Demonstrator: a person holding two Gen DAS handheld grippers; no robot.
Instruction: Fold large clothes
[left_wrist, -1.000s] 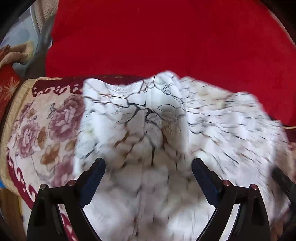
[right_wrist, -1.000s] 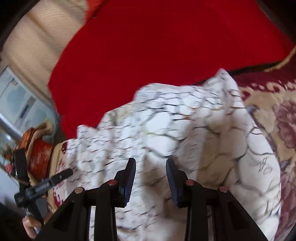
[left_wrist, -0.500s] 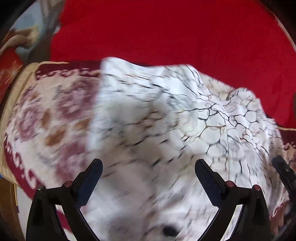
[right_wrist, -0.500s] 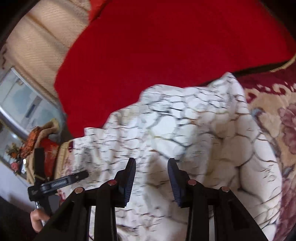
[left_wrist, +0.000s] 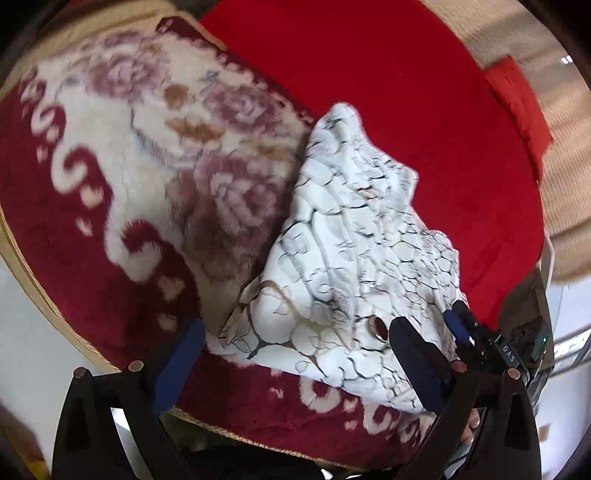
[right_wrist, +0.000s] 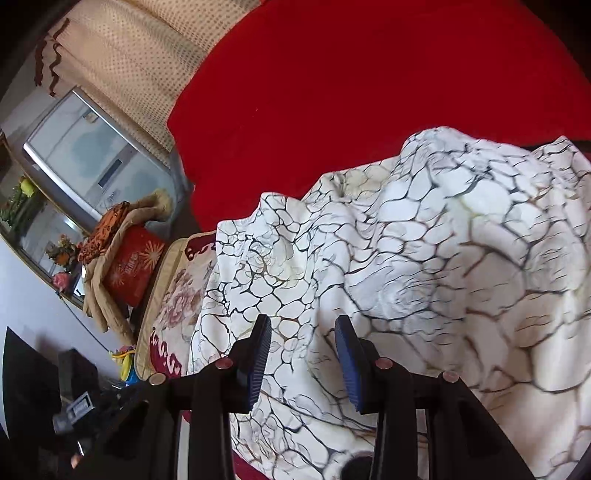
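A white garment (left_wrist: 351, 258) with a dark crackle print lies bunched where a floral blanket (left_wrist: 147, 166) meets a red sheet (left_wrist: 424, 110). My left gripper (left_wrist: 295, 328) is open wide above the garment's near edge, its pads touching nothing. A dark button (left_wrist: 376, 326) shows on the cloth near its right finger. My right gripper (right_wrist: 303, 321) has its jaws partly apart with a thick fold of the garment (right_wrist: 424, 240) rising between the pads, which press on it. In the left wrist view the right gripper (left_wrist: 461, 326) sits at the garment's right edge.
The red sheet (right_wrist: 369, 92) covers the far side. A cream curtain (right_wrist: 147, 55), a window (right_wrist: 92, 155) and a red box (right_wrist: 129, 266) draped with cloth stand at the left. A hand (left_wrist: 469, 424) holds the right gripper. The blanket's gold edge (left_wrist: 37, 288) borders pale floor.
The left gripper swung sideways and rolled, so the garment now sits to its right and the blanket fills its left. The right gripper shifted a little, still on the cloth.
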